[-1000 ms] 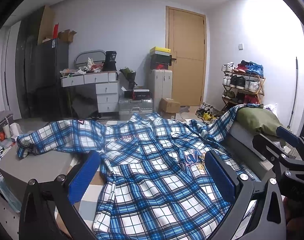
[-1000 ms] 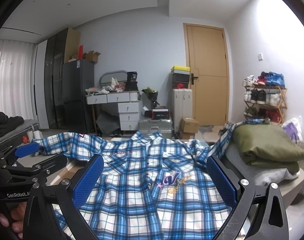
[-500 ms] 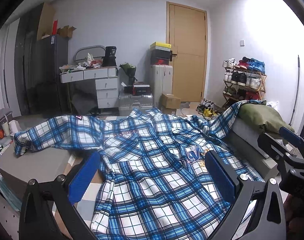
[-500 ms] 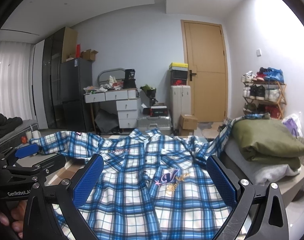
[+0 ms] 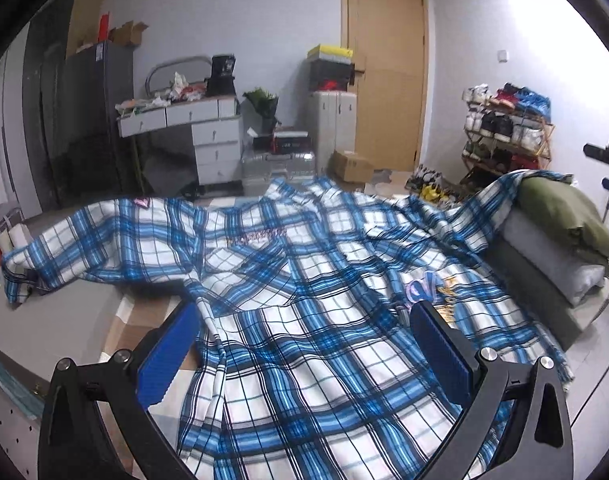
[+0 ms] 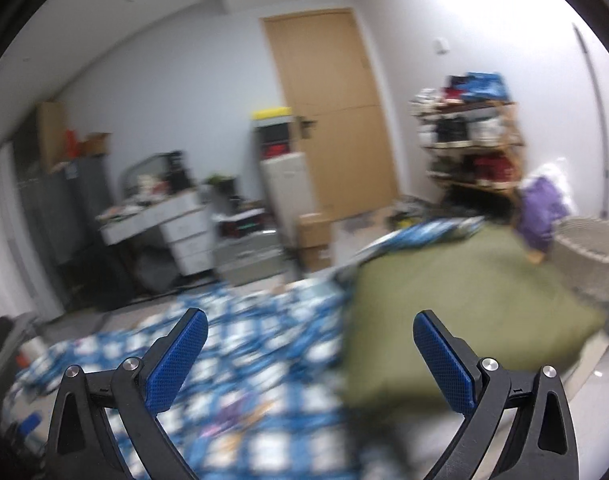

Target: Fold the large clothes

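Biggest thing I see: the blue plaid shirt (image 5: 304, 300), spread face-up and unfolded across the low work surface (image 5: 64, 312). It fills most of the left wrist view. One sleeve runs out flat to the left, its cuff near the surface's left edge. The other sleeve climbs to the right and drapes onto the olive-green folded garment (image 5: 560, 216). That garment sits on top of a grey folded one (image 5: 544, 256), both stacked at the shirt's right side. Embroidered logo on the shirt chest is just ahead of the left gripper's right pad.

Back of the room: tan door (image 5: 384, 92), white drawer desk (image 5: 200, 136) with clutter on top, shoe rack (image 5: 504, 128) at right.

Left gripper (image 5: 304, 344): fingers spread wide, nothing between the blue pads, hovering over the lower part of the shirt. I can't tell if the pads touch the fabric.

Right gripper (image 6: 310, 352): fingers also spread wide, empty. Right wrist view is heavily motion-blurred. It points at the boundary between the plaid shirt (image 6: 208, 380) and the olive garment (image 6: 444, 320), with the right pad over the olive one. A white woven basket (image 6: 592, 256) is at far right, with something purple (image 6: 540, 216) beside it, too blurred to identify.
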The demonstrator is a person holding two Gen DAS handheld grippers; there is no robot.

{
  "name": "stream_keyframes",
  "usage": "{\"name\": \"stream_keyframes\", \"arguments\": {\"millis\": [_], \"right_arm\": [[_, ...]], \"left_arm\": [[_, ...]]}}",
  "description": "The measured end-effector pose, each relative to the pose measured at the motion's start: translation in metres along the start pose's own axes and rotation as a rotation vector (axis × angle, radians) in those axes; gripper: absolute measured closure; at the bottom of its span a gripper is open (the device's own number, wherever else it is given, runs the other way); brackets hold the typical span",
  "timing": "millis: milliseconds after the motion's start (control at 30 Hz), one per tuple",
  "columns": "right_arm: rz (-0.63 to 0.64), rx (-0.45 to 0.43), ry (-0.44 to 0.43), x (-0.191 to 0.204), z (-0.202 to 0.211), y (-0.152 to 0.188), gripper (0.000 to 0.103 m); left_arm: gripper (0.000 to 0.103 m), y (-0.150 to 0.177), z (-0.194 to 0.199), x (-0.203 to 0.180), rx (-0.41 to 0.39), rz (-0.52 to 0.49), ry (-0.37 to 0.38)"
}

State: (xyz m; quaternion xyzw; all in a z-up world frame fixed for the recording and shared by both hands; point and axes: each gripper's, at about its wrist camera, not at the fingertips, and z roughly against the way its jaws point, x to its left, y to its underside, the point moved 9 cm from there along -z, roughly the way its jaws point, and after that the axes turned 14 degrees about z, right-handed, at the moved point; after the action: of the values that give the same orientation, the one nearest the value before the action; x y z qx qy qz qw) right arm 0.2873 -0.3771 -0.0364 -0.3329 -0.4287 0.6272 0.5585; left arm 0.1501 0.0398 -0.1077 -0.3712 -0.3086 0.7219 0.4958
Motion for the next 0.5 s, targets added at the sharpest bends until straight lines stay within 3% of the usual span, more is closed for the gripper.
{"name": "stream_keyframes", "arguments": {"millis": [133, 267, 367, 433, 500], "right_arm": [[-0.181, 0.134, 0.015, -0.072, -0.065, -0.011, 0.000], [-0.392, 0.273, 0.000, -0.118, -0.122, 0.001, 0.000], [-0.357, 0.264, 0.059, -0.128, -0.135, -0.008, 0.004], [-0.270, 0.307, 0.120, -0.125, -0.148, -0.012, 0.026], [-0.229, 0.373, 0.139, -0.121, -0.164, -0.010, 0.076]], "left_arm": [[0.001, 0.000, -0.022, 0.003, 0.042, 0.007, -0.030], [0.001, -0.002, -0.040, 0.003, 0.075, 0.008, -0.048], [0.001, -0.004, -0.050, 0.003, 0.087, 0.008, -0.052], [0.001, -0.004, -0.054, 0.003, 0.099, 0.004, -0.049], [0.001, -0.003, -0.057, 0.003, 0.106, -0.003, -0.052]]}}
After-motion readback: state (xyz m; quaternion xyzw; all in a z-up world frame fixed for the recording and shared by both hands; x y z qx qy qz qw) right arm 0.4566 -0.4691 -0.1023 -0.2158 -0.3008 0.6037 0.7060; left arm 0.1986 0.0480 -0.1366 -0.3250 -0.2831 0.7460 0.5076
